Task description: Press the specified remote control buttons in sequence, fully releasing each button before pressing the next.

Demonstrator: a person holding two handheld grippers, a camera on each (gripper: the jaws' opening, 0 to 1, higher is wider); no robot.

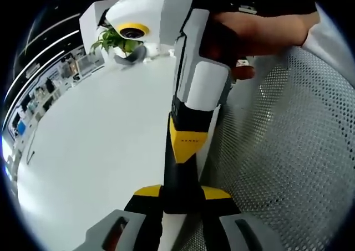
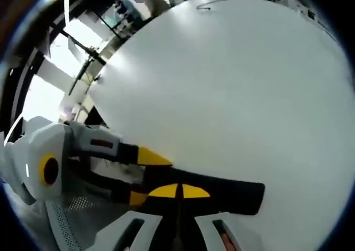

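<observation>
A long black remote control (image 1: 181, 176) sticks forward out of my left gripper (image 1: 182, 193), whose yellow-tipped jaws are shut on its sides. My right gripper (image 1: 187, 151), held by a hand (image 1: 260, 29), comes down from above with its jaws shut, and their yellow tips rest on the remote's top face. In the right gripper view, those shut jaws (image 2: 178, 191) lie against the remote (image 2: 236, 194). There the left gripper (image 2: 151, 179) reaches in from the left. The remote's buttons are hidden.
A wide white table (image 1: 94, 151) lies under both grippers. A white mesh chair back (image 1: 288, 151) stands at the right of the left gripper view. A green plant (image 1: 113, 40) sits at the table's far end, with shelves beyond.
</observation>
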